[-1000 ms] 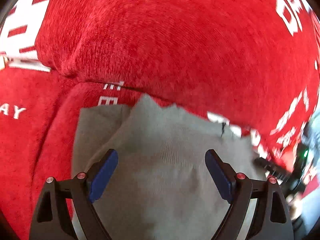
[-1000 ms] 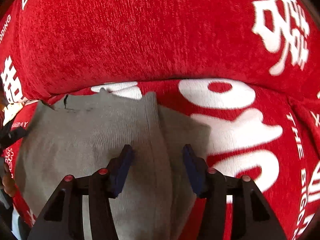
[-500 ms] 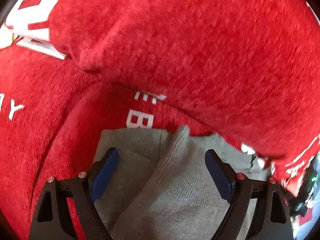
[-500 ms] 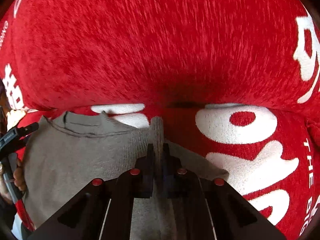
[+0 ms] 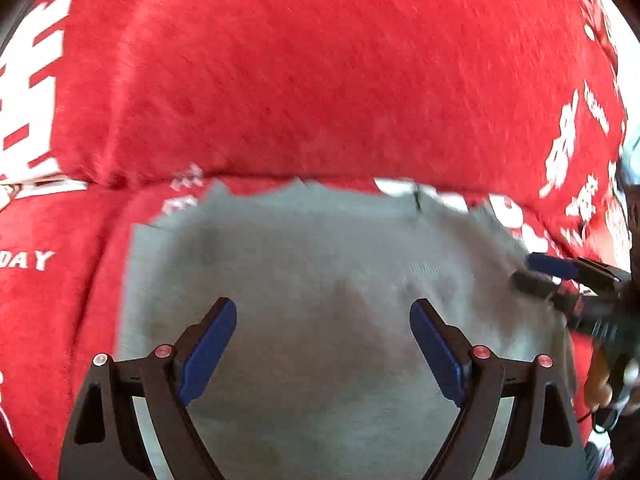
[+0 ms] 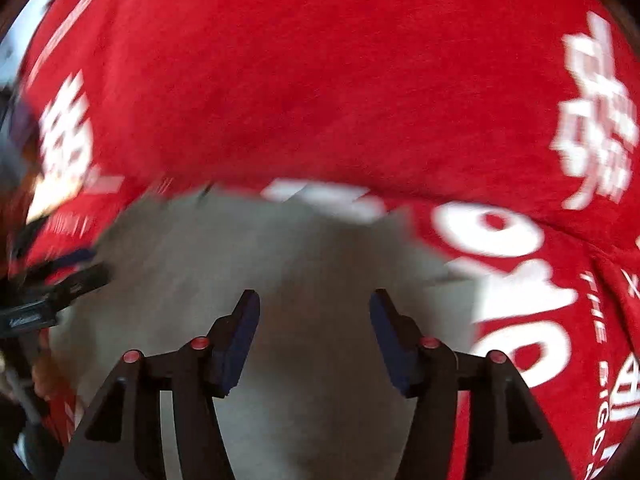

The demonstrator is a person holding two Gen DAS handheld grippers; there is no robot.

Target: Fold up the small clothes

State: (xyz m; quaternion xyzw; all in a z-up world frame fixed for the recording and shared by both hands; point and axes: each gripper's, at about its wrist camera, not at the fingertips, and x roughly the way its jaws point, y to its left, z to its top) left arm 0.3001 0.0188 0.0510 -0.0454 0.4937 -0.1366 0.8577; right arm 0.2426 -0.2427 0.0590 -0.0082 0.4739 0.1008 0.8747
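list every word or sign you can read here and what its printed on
"DAY": white letters on the red cover, cut off at the left edge of the left wrist view.
"THE": small white letters on the red cover, right wrist view; the words below it are too blurred.
Large white characters on the red cover: too blurred to read.
Grey garment: no print seen.

Both fisheye views are evenly lit, bowed and darkened at the edges, and smeared by motion blur, most heavily in the right wrist view.
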